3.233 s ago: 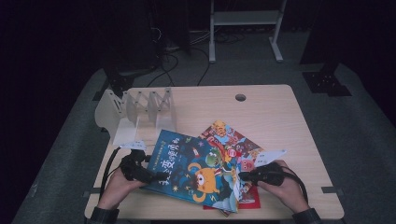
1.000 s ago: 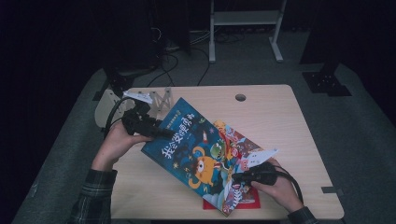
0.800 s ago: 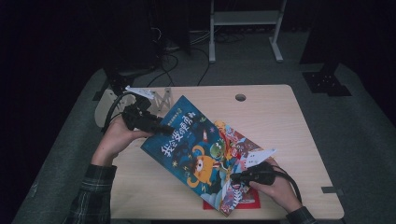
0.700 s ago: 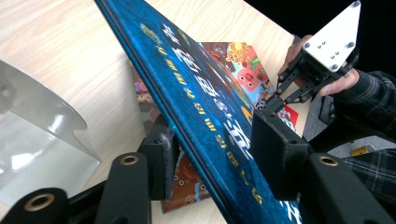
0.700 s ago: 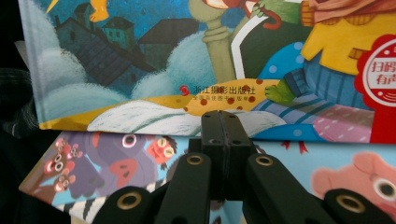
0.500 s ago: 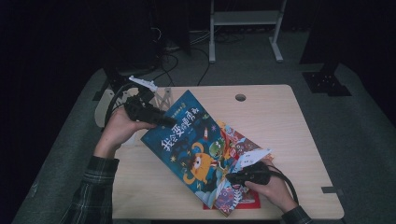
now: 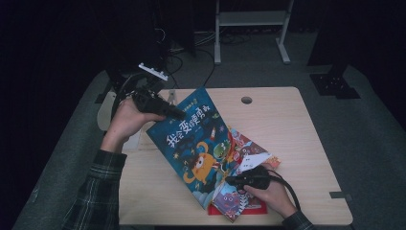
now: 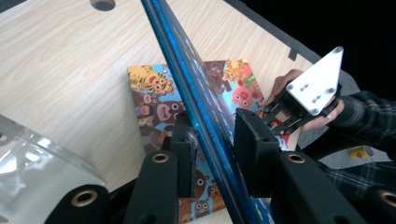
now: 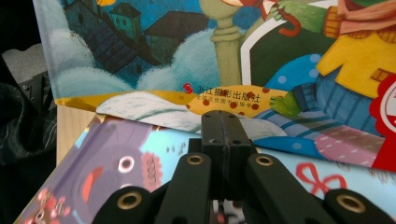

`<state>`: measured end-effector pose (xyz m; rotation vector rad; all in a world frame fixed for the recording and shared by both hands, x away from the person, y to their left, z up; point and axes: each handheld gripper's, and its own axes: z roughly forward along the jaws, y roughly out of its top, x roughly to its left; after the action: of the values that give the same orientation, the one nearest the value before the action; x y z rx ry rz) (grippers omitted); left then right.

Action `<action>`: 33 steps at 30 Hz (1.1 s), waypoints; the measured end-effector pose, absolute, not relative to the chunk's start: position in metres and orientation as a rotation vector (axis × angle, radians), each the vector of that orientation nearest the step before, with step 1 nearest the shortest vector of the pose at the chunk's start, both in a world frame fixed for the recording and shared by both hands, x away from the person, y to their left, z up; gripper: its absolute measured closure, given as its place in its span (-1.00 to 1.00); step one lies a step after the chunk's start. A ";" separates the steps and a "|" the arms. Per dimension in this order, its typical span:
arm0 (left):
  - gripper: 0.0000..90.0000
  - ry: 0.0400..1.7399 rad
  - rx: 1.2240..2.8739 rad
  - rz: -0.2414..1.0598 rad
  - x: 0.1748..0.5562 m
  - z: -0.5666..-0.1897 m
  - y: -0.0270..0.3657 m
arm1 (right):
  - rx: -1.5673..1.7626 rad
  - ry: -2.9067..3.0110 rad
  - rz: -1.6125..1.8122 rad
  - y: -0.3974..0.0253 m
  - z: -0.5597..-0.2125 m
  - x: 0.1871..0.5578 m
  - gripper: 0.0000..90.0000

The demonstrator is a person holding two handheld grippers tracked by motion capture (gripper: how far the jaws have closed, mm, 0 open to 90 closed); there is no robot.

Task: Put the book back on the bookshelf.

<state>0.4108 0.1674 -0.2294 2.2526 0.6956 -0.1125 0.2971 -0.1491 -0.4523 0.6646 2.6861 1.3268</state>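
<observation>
Books lie across the middle of the high view: a blue picture book (image 7: 196, 143) with an orange monster on its cover sits tilted, its upper corner raised toward the upper left of the frame and its lower edge resting over a stack of other picture books (image 7: 242, 203) on the wooden table (image 7: 306, 124). My left gripper (image 7: 178, 114) has that raised corner; in the left gripper view (image 8: 212, 140) its two black jaws are clamped on the book's thin edge, one pad on each side, with a clear plastic stand (image 8: 37, 172) at the lower left and an animal-cover book (image 8: 154, 102) flat on the wood beyond. My right gripper (image 7: 232, 180) sits at the lower centre of the high view, against the blue book's lower edge. In the right gripper view (image 9: 223, 126) its jaws are pressed together, and whether a page is pinched between them I cannot tell.
</observation>
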 end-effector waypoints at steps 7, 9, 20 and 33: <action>0.61 0.700 2.280 -0.129 0.415 -0.223 0.166 | 0.677 2.646 1.321 -0.148 -0.452 0.299 0.85; 0.62 0.696 2.285 -0.128 0.416 -0.220 0.166 | 0.725 2.600 1.332 -0.158 -0.450 0.303 0.80; 0.72 0.678 2.309 -0.084 0.414 -0.199 0.161 | 1.148 2.200 1.278 -0.245 -0.448 0.332 0.06; 0.81 0.601 2.380 -0.066 0.407 -0.181 0.142 | 1.412 2.001 1.102 -0.317 -0.465 0.352 -0.18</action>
<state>0.4070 0.1425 -0.1808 2.3797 0.6005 -0.0658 0.3524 -0.3174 -0.4648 1.4116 2.0011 1.1022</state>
